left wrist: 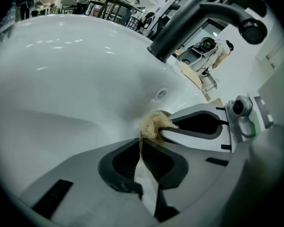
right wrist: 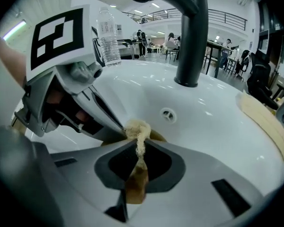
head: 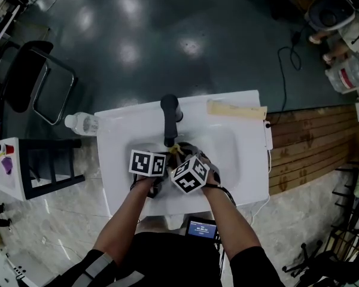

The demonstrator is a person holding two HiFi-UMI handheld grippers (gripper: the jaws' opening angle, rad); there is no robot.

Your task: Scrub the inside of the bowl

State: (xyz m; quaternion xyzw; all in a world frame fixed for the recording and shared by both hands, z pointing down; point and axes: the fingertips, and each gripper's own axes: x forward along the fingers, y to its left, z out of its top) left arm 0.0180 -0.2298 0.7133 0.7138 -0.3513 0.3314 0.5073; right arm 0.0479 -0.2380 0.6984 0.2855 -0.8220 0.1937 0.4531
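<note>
Both grippers are down in the white sink basin [head: 239, 154], tips close together below the faucet. My right gripper [right wrist: 139, 145] is shut on a beige fibrous scrubber [right wrist: 136, 129], which pokes out past its jaws. A thin brownish edge, apparently the bowl's rim [left wrist: 141, 161], is clamped in my shut left gripper [left wrist: 141, 143]. A sliver of the brown bowl [right wrist: 157, 136] shows behind the scrubber. From the left gripper view, the scrubber [left wrist: 154, 124] sits at the right gripper's fingertips [left wrist: 170, 135]. The marker cubes hide most of the bowl [head: 191, 150] in the head view.
A black faucet [head: 170, 115] arches over the basin, spout above the grippers. The overflow hole [right wrist: 168, 113] is in the far wall. A water bottle [head: 81, 123] lies at the sink's left, a beige pad [head: 236, 109] at its back right. A black chair [head: 36, 82] stands left.
</note>
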